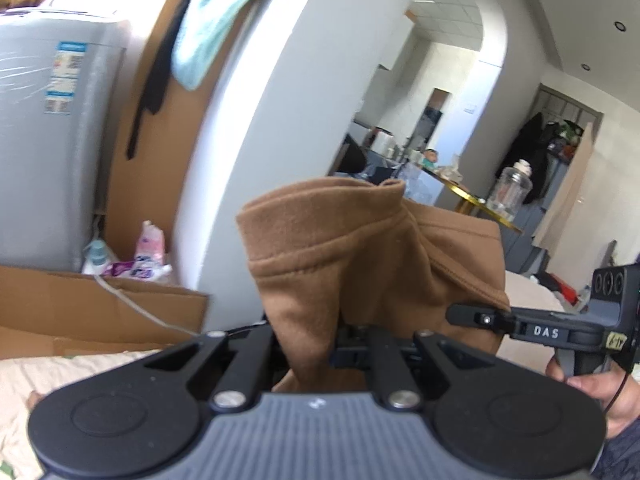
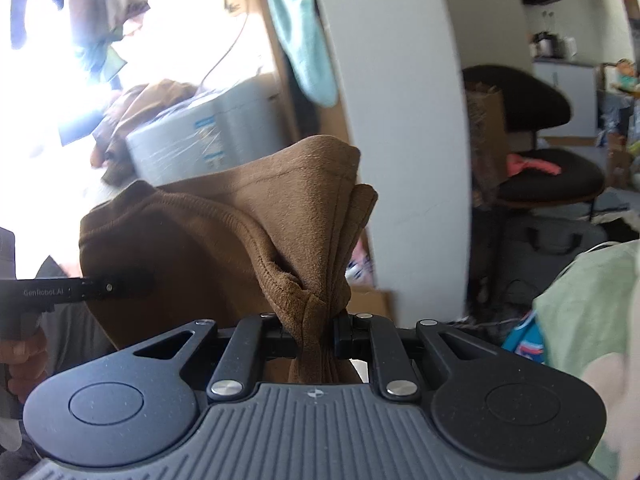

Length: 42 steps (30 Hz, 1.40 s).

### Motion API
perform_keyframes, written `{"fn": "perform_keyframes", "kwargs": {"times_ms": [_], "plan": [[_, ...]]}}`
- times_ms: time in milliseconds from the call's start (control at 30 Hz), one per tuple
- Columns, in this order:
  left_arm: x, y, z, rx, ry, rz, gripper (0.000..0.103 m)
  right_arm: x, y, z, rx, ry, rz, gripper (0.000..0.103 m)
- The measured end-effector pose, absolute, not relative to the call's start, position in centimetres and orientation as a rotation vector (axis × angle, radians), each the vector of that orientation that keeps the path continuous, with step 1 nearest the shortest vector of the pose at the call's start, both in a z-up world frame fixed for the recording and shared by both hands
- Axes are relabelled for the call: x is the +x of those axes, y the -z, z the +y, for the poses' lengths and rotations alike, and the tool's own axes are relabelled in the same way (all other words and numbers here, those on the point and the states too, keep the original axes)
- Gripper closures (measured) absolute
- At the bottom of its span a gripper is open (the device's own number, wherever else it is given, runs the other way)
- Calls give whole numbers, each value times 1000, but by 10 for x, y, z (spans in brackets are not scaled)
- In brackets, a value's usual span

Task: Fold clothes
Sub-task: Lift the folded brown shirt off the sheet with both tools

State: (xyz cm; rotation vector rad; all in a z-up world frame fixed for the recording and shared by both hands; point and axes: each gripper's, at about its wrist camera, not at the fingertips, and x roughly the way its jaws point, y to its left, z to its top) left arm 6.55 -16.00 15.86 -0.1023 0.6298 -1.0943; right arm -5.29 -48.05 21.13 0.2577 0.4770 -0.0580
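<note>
Wall: a white pillar [image 1: 256, 128] rises ahead of you, brown cardboard [image 1: 132, 184] leaning beside it.
Appliance: the plastic-wrapped grey washing machine [image 1: 44, 140] stands at your left.
Light: a glaring window [image 2: 48, 92] washes out that side.
Furniture: your right shows a black chair [image 2: 548, 176].
Ceiling: white tiles [image 1: 444, 4] with recessed lights.

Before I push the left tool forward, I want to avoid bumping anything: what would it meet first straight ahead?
Likely the white curved wall. The left tool, shut on the brown garment, points toward it past the bunched cloth; depth is unclear in the fisheye view.
</note>
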Motion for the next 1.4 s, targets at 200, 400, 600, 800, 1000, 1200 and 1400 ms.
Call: {"fn": "perform_keyframes", "kwargs": {"times_ms": [200,400,600,800,1000,1200,1400], "plan": [[62,-156,-196,-75,1137,632,95,-67,-218,-509,242,115,452,89],[63,-142,-226,-37,1172,652,95,-74,-198,-535,252,174,452,89],[71,-112,-251,-4,1187,711,95,-69,-162,-556,288,217,479,89],[79,-77,-265,8,1214,756,95,-61,-124,-571,330,279,484,89],[80,-49,-283,45,1225,784,95,-55,-84,-574,342,352,482,89],[95,-12,-295,44,1256,813,95,-41,-43,-579,325,378,502,89],[106,33,-305,10,1303,844,95,-28,-11,-583,298,460,492,89]]}}
